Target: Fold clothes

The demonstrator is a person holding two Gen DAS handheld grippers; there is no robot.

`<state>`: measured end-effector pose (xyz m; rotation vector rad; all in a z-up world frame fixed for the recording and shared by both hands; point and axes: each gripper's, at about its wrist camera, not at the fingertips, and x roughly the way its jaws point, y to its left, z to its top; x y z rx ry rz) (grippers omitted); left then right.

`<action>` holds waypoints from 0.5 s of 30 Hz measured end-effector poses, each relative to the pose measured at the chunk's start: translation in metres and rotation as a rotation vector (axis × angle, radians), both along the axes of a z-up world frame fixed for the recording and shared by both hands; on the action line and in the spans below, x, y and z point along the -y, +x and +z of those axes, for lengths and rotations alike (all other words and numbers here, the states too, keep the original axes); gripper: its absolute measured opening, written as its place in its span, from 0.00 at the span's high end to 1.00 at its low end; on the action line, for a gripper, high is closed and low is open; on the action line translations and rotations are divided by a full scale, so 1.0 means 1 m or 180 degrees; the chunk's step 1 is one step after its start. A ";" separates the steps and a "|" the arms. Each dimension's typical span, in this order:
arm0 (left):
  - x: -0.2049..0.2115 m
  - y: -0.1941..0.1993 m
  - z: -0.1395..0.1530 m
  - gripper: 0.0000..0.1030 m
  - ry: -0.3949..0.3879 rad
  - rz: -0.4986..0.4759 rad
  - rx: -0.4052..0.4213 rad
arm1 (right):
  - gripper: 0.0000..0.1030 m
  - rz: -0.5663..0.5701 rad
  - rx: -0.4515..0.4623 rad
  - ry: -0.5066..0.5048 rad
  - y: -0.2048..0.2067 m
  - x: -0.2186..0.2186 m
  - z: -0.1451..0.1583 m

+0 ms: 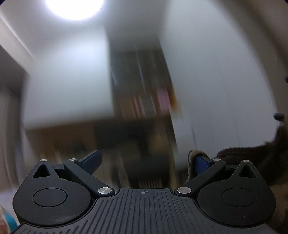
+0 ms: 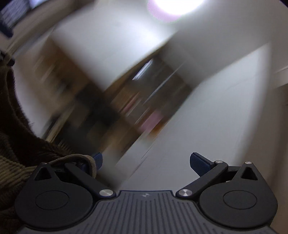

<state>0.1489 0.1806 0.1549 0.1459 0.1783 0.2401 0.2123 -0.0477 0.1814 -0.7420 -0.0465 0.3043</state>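
Both grippers point up at a blurred ceiling. Left gripper point(image 1: 144, 162): jaws apart, a brown knit garment point(image 1: 252, 158) draped over its right finger. Right gripper point(image 2: 145, 162): jaws apart, perhaps the same garment point(image 2: 21, 144) over its left finger, olive ribbed hem showing only here.

The room beyond both tools is smeared by motion blur: the dark shelving point(image 1: 142, 93) with its pink and orange patches cannot be read in either view. The brown knitted garment point(image 1: 252, 162) runs off the right edge of the left wrist view and covers the outer side of the left tool's point(image 1: 145, 162) right finger. In the right wrist view it drapes over the right tool's point(image 2: 145, 162) left finger point(image 2: 98, 159), hiding most of it, and leaves the frame at left. The ceiling light point(image 1: 73, 7) is overexposed.
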 end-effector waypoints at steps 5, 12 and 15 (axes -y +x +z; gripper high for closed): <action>-0.062 0.023 -0.109 0.00 -0.1380 -0.0127 -0.1436 | 0.00 0.0173 -0.1349 -0.0462 0.043 0.000 -0.120; -0.059 -0.060 -0.118 0.00 -0.1381 -0.1035 -0.1408 | 0.00 0.0241 -0.2318 0.1079 0.008 0.071 -0.137; -0.042 -0.066 -0.119 0.00 -0.1555 -0.1475 -0.1431 | 0.00 0.0138 -0.2395 0.0902 -0.002 0.071 -0.145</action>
